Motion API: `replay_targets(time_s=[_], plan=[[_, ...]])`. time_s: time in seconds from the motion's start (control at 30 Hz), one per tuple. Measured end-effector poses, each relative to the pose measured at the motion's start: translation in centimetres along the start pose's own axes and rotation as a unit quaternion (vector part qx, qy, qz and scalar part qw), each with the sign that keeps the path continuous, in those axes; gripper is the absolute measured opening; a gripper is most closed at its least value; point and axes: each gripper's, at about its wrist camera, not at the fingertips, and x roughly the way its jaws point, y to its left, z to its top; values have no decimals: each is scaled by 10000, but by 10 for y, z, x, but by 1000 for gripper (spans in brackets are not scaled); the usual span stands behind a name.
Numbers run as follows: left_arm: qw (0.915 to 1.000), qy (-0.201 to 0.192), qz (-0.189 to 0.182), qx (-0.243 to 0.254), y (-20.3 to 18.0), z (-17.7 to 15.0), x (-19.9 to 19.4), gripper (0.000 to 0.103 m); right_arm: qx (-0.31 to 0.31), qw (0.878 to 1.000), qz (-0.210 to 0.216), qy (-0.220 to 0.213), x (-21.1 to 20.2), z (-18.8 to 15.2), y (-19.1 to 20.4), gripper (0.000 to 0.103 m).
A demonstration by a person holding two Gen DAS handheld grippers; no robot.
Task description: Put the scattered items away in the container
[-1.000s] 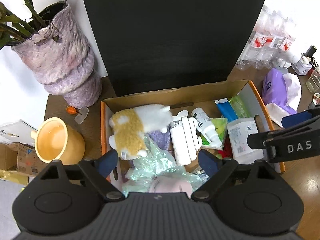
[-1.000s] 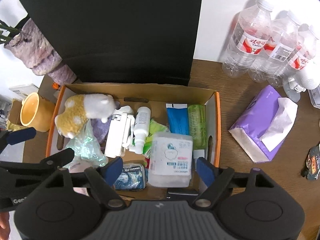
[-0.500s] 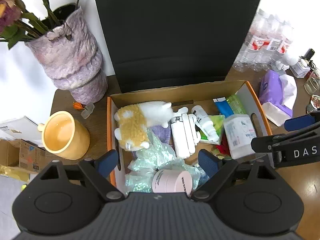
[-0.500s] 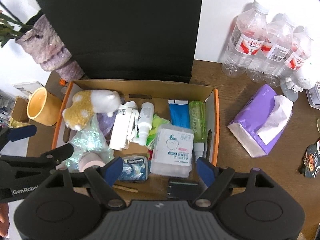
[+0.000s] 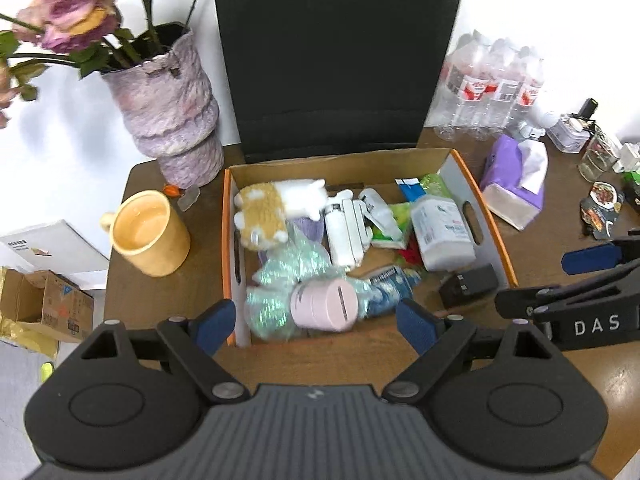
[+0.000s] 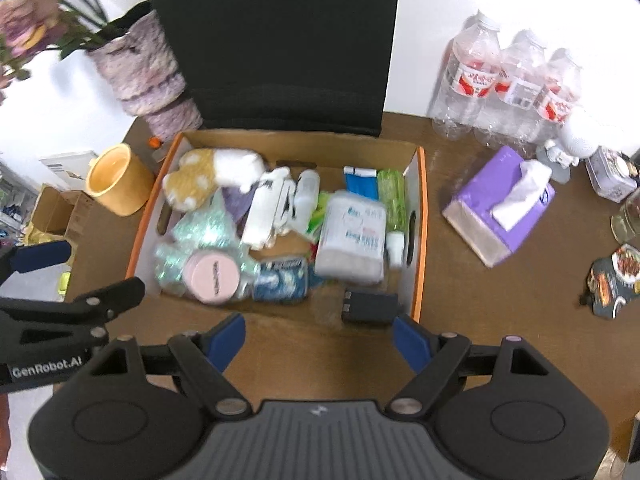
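An orange-rimmed cardboard box point(image 5: 494, 236) point(image 6: 420, 216) sits on the brown table, packed with several items: a plush toy point(image 5: 272, 210) point(image 6: 208, 174), a pink round tin point(image 5: 322, 306) point(image 6: 212, 276), a white wipes pack point(image 5: 440, 232) point(image 6: 352, 236), white bottles, a blue tube and a black block point(image 6: 370, 306). My left gripper point(image 5: 314, 326) hangs open over the box's near-left edge, nothing between its fingers. My right gripper point(image 6: 318, 340) is open and empty above the bare table just in front of the box.
A yellow mug point(image 5: 146, 236) and a purple vase with flowers point(image 5: 168, 104) stand left of the box. A purple tissue pack point(image 6: 500, 204), water bottles point(image 6: 508, 84), jars and a snack packet point(image 6: 614, 280) lie right. A black board point(image 5: 336, 60) stands behind the box.
Both grippers have pulled back and up from the box, so the whole box and more of the table come into view. Both stay open and empty.
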Motion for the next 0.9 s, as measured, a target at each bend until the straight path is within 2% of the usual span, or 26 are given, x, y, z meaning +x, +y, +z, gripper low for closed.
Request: replay_targets(time_s=[0.2, 0.4, 0.47, 0.63, 0.77, 0.9], plan=[[10000, -78, -24, -7, -10, -39, -27, 91, -11, 9999, 4, -132, -26, -44, 6, 81], [9999, -143, -53, -22, -17, -82, -33, 93, -158, 9996, 3, -240, -43, -87, 15, 81], [9997, -215, 51, 92, -21, -92, -35, 95, -260, 9993, 20, -253, -41, -99, 17, 81], [9981, -591, 174, 23, -24, -111, -43, 99, -385, 9986, 5, -362, -30, -115, 17, 81], [9937, -1076, 316, 83, -33, -136, -50, 102, -280, 9980, -80, -563, -17, -128, 8, 82], [9899, -1386, 274, -52, -37, -160, -47, 102, -99, 9965, 4, -826, -7, -147, -5, 82]])
